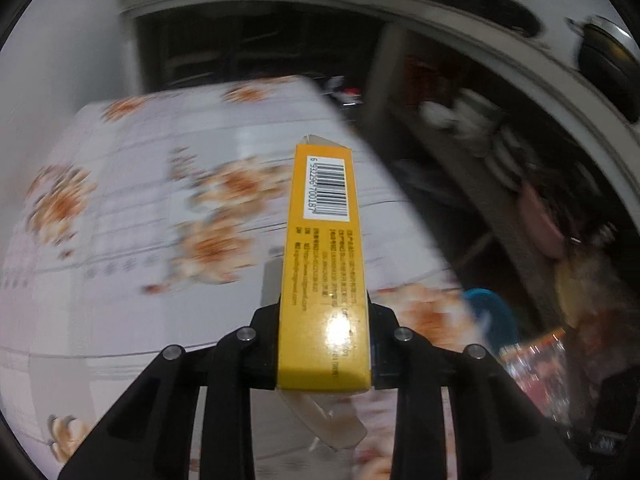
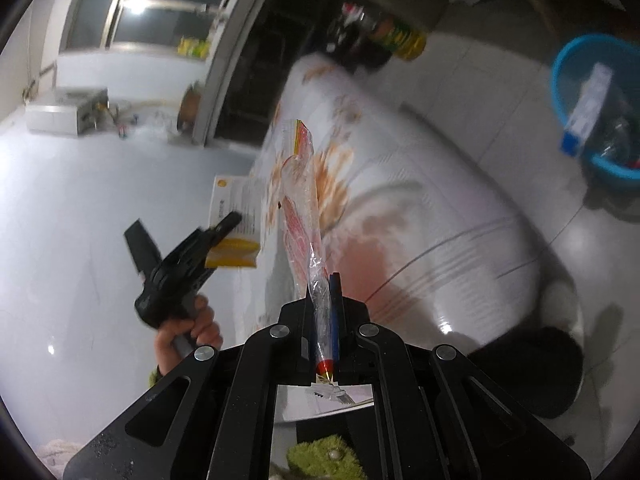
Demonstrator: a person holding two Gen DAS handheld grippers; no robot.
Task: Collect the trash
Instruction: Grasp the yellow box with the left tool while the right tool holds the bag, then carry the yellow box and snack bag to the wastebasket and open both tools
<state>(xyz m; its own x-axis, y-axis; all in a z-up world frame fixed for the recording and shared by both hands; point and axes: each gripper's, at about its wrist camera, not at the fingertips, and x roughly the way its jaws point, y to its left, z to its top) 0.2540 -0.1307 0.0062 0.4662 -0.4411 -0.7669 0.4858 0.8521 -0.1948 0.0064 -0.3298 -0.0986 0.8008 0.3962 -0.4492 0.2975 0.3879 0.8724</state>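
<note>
My left gripper [image 1: 324, 314] is shut on a long yellow carton [image 1: 324, 248] with a barcode on its upper face. The carton sticks out forward above the floral tablecloth [image 1: 120, 200]. From the right wrist view, the left gripper [image 2: 218, 236] and its yellow carton [image 2: 234, 216] hang off the table's left side, with a hand [image 2: 192, 328] on the handle. My right gripper [image 2: 324, 292] is shut on a clear plastic wrapper [image 2: 302, 216] with red print, which stands up between the fingers. A blue trash bin [image 2: 592, 108] sits on the floor at the far right with a white and blue box inside.
The oval table [image 2: 432, 208] fills the middle. Bottles and a yellow-green can [image 2: 400, 38] stand at its far end. A dark round stool [image 2: 532, 372] is at the near right. Shelves with dishes [image 1: 480, 128] and a blue rim [image 1: 492, 316] show beside the table.
</note>
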